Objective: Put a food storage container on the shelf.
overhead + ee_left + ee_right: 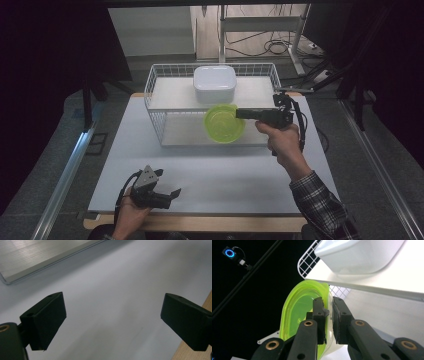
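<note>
A translucent green bowl [223, 123] hangs in front of the white wire rack [159, 82], level with the gap between its two shelves. My right gripper [239, 114] reaches in from the right and is shut on the bowl's right rim. In the right gripper view the two pads pinch the green bowl [297, 307] wall, one inside and one outside, at my right gripper [329, 315]. A white square bowl [214, 83] sits upside down on the rack's upper shelf. My left gripper [172, 196] rests near the table's front edge, open, with nothing between its fingers [46, 320].
The rack stands at the back of the white table [210, 175], with a lower shelf [185, 131] behind the green bowl. The white bowl [359, 255] and upper shelf edge loom close in the right gripper view. A wooden table edge [192, 350] lies beside the left gripper.
</note>
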A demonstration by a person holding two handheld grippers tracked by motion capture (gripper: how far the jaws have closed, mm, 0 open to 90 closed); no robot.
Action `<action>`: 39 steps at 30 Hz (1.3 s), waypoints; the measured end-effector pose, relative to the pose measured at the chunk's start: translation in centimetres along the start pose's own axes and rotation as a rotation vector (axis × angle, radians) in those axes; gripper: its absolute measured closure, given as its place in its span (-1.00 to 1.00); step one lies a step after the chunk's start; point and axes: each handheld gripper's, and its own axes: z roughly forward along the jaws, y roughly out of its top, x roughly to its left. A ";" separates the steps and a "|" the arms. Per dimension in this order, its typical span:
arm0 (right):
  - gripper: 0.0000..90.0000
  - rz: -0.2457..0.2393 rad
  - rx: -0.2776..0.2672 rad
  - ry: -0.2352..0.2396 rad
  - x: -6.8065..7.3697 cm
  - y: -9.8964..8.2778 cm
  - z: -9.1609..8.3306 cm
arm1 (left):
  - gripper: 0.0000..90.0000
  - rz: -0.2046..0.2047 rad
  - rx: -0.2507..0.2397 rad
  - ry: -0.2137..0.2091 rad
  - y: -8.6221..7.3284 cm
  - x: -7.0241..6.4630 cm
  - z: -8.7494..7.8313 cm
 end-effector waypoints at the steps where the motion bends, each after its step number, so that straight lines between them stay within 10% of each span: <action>1: 0.82 -0.001 -0.001 0.001 0.0 0.1 0.0 | -0.87 0.000 0.002 0.000 0.0 0.0 0.0; 39: 0.82 0.001 -0.101 -0.017 2.9 6.9 0.8 | -0.87 -0.006 0.000 0.000 0.0 0.1 -0.1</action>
